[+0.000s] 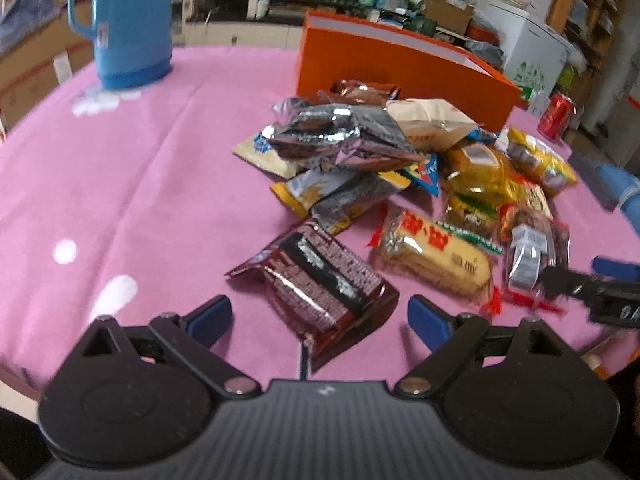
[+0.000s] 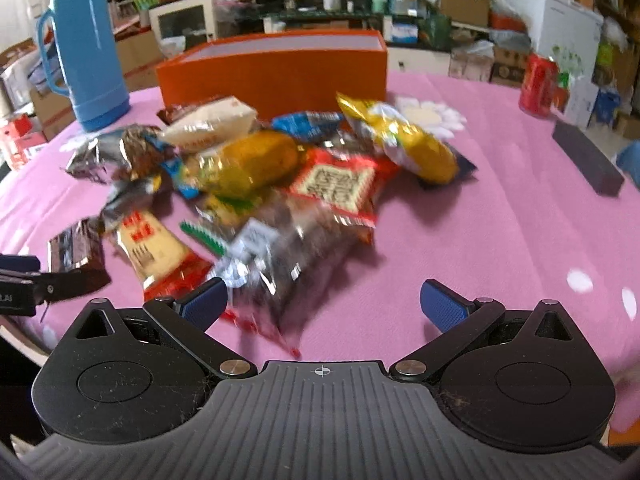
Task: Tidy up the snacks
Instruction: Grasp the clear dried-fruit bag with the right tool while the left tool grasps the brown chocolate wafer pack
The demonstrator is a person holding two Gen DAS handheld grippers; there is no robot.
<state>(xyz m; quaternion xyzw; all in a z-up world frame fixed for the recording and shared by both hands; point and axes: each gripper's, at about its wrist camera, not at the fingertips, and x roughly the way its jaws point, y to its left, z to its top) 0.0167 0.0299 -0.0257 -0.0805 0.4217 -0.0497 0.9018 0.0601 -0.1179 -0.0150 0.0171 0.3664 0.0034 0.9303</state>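
Observation:
A pile of snack packets lies on the pink tablecloth in front of an open orange box, which also shows in the right wrist view. My left gripper is open, its jaws on either side of a dark red wafer packet. A yellow cracker packet lies to its right. My right gripper is open, low over a clear packet with dark contents at the near edge of the pile. The right gripper's tip shows at the right edge of the left wrist view.
A blue thermos stands at the table's far left, also seen in the right wrist view. A red can stands at the far right. A dark flat block lies near the right edge. Shelves and boxes crowd the room behind.

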